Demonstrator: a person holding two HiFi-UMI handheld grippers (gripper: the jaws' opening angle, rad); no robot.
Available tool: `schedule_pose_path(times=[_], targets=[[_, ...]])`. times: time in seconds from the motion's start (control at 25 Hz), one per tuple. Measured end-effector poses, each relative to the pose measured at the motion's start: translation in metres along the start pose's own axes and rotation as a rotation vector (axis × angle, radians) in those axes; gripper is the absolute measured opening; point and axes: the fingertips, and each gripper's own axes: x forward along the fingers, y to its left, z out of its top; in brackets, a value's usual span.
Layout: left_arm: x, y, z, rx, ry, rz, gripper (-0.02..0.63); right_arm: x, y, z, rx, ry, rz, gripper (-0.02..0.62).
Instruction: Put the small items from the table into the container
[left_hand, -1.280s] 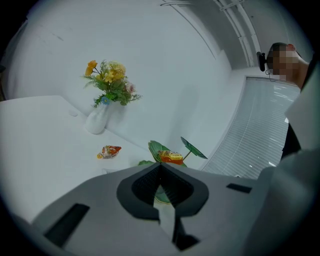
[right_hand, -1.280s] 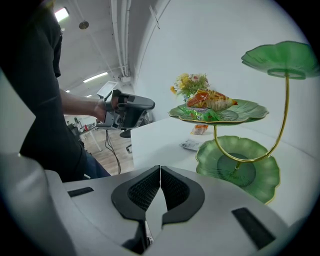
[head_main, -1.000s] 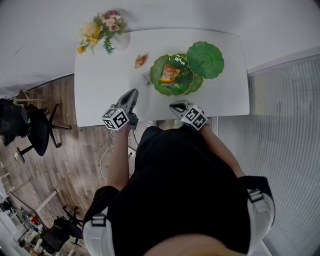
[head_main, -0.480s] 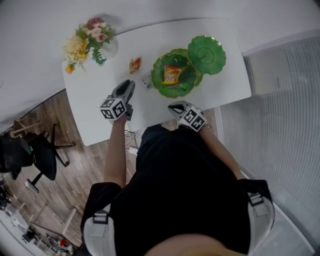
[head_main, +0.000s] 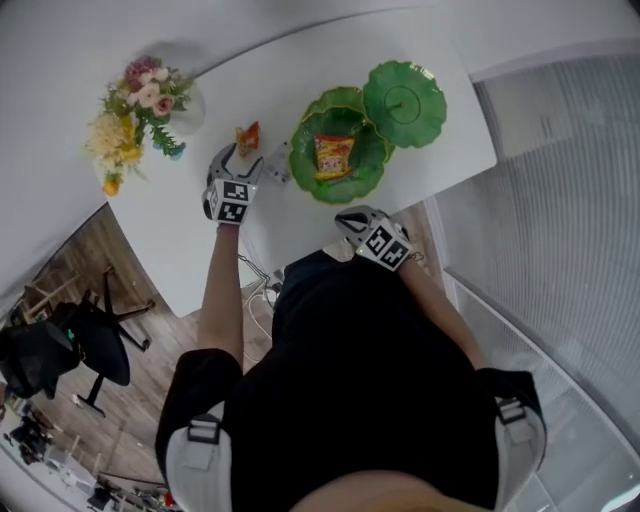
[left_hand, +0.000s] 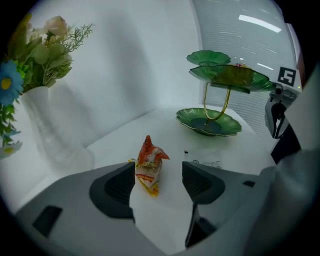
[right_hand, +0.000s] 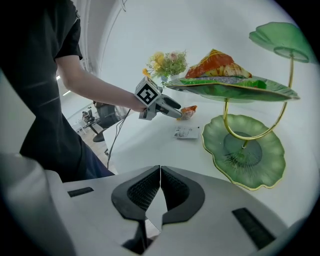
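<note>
Jaws of the left gripper (left_hand: 158, 181) are opening, an orange snack packet (left_hand: 149, 164) standing between them on the white table (left_hand: 165, 217). The right gripper (right_hand: 160, 189) has its jaws together, empty, near the green tiered stand (right_hand: 245, 150).

I cannot read any words or numbers here. The left cube (head_main: 230, 200) and the right cube (head_main: 385, 243) carry black-and-white square markers, just patterns, not letters. The orange snack packet (left_hand: 149, 167) on the table has print too blurry to read. The flat clear packet (right_hand: 186, 132) near it has tiny print I cannot read.
</note>
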Motion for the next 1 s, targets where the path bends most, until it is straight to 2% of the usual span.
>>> schedule_pose_path(times=[0.24, 0.4, 0.44, 0.52, 0.68, 1.0], targets=[[0.031, 0.007, 0.004, 0.011, -0.024, -0.033, 0.283, -0.003, -0.006, -0.009, 0.053, 0.031, -0.033, 0.024], [0.036, 0.012, 0.003, 0.004, -0.006, -0.027, 0.281, -0.002, -0.01, -0.014, 0.072, 0.038, -0.04, 0.025], [0.036, 0.012, 0.002, 0.0, -0.005, -0.026, 0.271, -0.002, -0.01, -0.015, 0.074, 0.041, -0.04, 0.025], [0.032, 0.014, 0.004, -0.009, -0.007, -0.023, 0.191, -0.001, -0.01, -0.015, 0.072, 0.046, -0.037, 0.025], [0.023, 0.017, 0.015, -0.034, -0.035, -0.032, 0.145, 0.001, -0.012, -0.009, 0.058, 0.042, -0.038, 0.025], [-0.002, 0.018, 0.036, -0.038, -0.103, -0.009, 0.13, -0.001, -0.008, -0.001, 0.008, 0.032, -0.034, 0.025]])
